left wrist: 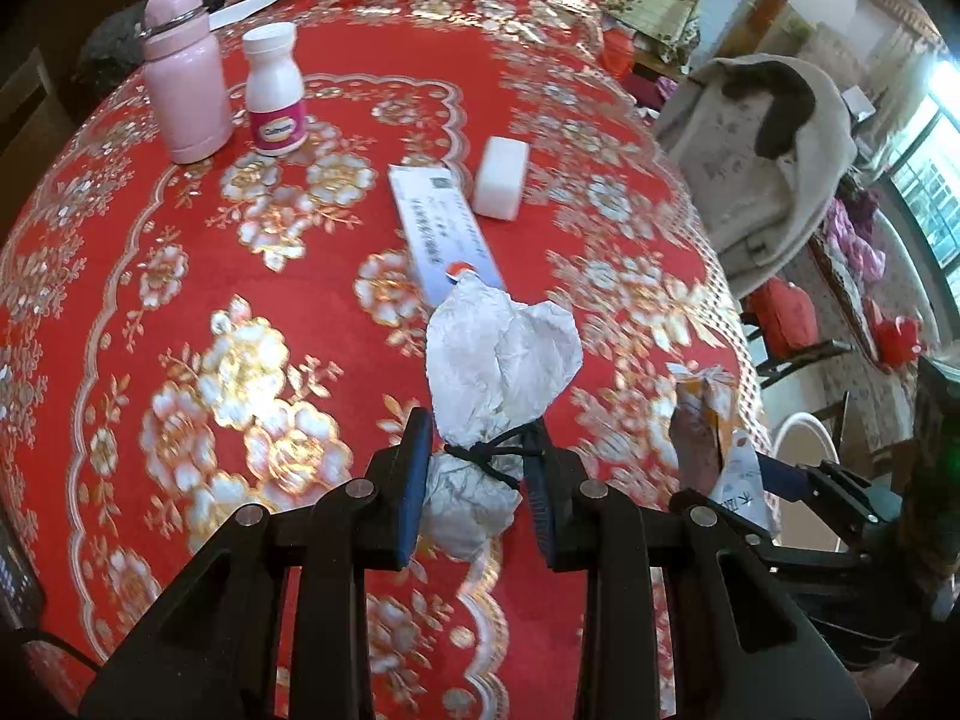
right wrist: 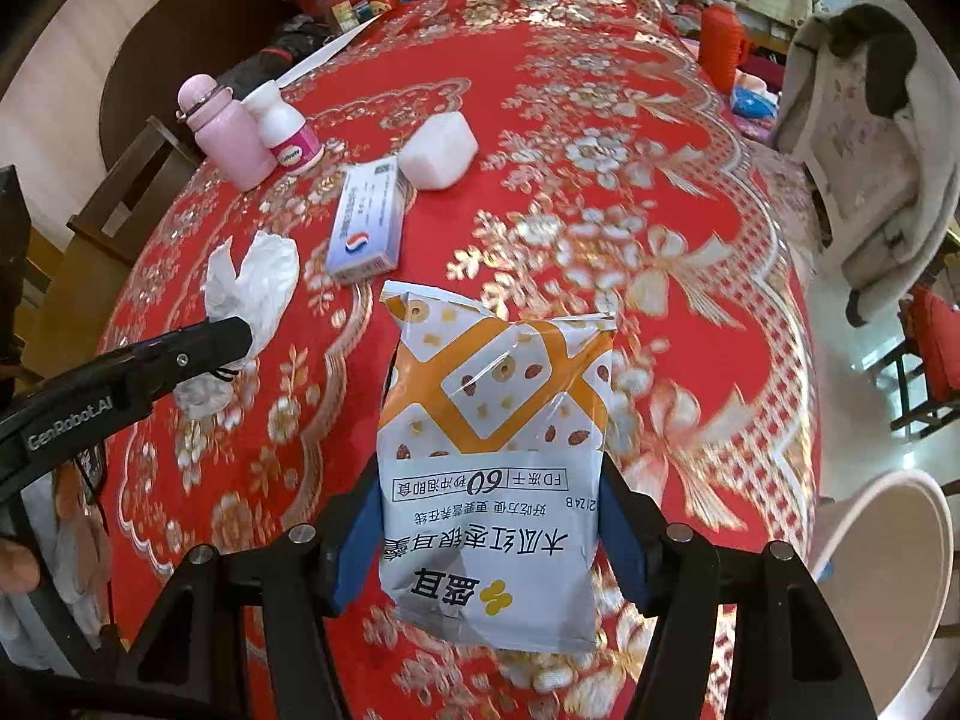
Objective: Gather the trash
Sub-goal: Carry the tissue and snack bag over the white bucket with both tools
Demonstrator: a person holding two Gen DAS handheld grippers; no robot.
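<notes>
The left gripper [left wrist: 480,468] is clamped on a tissue [left wrist: 501,354]; the right gripper [right wrist: 492,534], just beside it, is clamped on a packet [right wrist: 495,450].

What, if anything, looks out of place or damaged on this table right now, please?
Only the trash itself: the crumpled tissue in the left gripper has a black cord tangled around it, and the snack bag in the right gripper is torn open at its top. The bottles and boxes look undisturbed.
</notes>
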